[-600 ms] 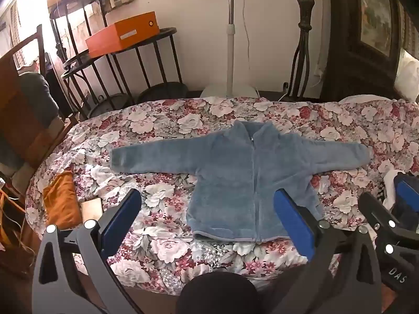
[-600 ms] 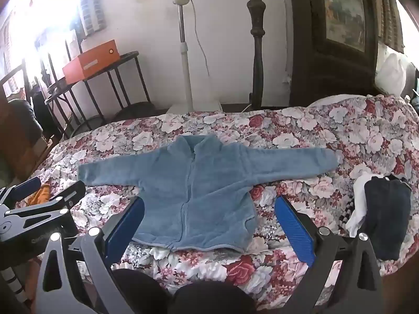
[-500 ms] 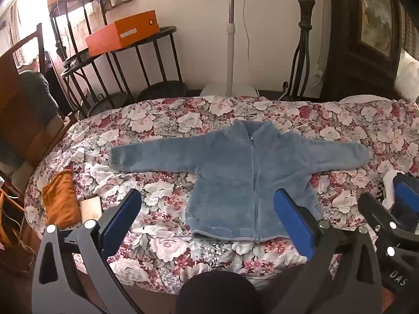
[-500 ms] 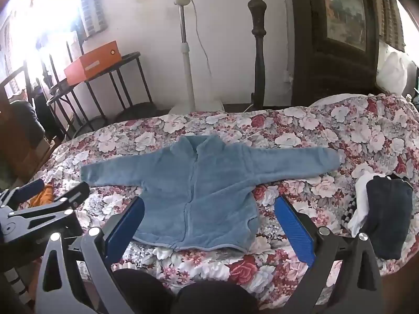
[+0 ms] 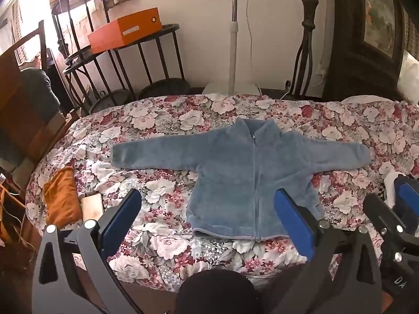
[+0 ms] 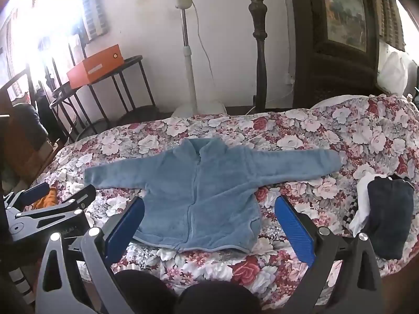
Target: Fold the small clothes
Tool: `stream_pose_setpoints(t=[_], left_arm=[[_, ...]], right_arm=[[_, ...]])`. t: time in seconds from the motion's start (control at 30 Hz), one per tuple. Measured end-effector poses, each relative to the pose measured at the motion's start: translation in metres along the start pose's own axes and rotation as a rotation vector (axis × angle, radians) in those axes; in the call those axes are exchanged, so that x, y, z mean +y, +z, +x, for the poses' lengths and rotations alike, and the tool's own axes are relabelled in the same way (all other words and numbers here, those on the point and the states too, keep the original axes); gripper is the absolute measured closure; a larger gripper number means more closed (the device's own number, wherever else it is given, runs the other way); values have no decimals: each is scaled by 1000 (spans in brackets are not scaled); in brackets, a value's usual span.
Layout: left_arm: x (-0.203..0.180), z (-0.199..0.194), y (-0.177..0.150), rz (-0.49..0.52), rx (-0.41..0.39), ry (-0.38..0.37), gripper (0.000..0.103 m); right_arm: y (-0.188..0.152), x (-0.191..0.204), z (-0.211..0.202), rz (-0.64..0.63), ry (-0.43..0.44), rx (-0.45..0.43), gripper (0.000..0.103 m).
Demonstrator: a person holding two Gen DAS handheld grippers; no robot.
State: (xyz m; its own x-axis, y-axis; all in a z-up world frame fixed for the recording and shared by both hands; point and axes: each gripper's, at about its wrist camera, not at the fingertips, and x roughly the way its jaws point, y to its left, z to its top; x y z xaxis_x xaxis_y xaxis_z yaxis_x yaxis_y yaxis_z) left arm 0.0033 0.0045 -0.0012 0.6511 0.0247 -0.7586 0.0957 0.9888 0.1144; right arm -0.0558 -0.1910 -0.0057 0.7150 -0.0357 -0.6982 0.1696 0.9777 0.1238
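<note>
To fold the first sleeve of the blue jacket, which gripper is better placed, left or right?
Probably the left. The left gripper is open and low, with the jacket hem between its fingers and the left sleeve nearby. The right gripper is open too, equally far from its sleeve, so it is close.

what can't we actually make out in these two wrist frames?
- Blue jacket: one hem corner sits behind the left hand-held gripper pad, left wrist view.
- Folded dark garment: type unclear; white cloth beneath is mostly covered, right wrist view.
- Orange cloth: mostly hidden by the left hand-held gripper in the right wrist view.
- Orange box label: too small.
</note>
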Motion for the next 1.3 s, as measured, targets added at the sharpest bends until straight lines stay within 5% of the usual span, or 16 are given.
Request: stream_pose_setpoints(t=[1.3], left_arm=[[6, -3, -6, -14, 5, 12, 5]], right_arm=[[-1, -3, -1, 6, 7, -1, 3]])
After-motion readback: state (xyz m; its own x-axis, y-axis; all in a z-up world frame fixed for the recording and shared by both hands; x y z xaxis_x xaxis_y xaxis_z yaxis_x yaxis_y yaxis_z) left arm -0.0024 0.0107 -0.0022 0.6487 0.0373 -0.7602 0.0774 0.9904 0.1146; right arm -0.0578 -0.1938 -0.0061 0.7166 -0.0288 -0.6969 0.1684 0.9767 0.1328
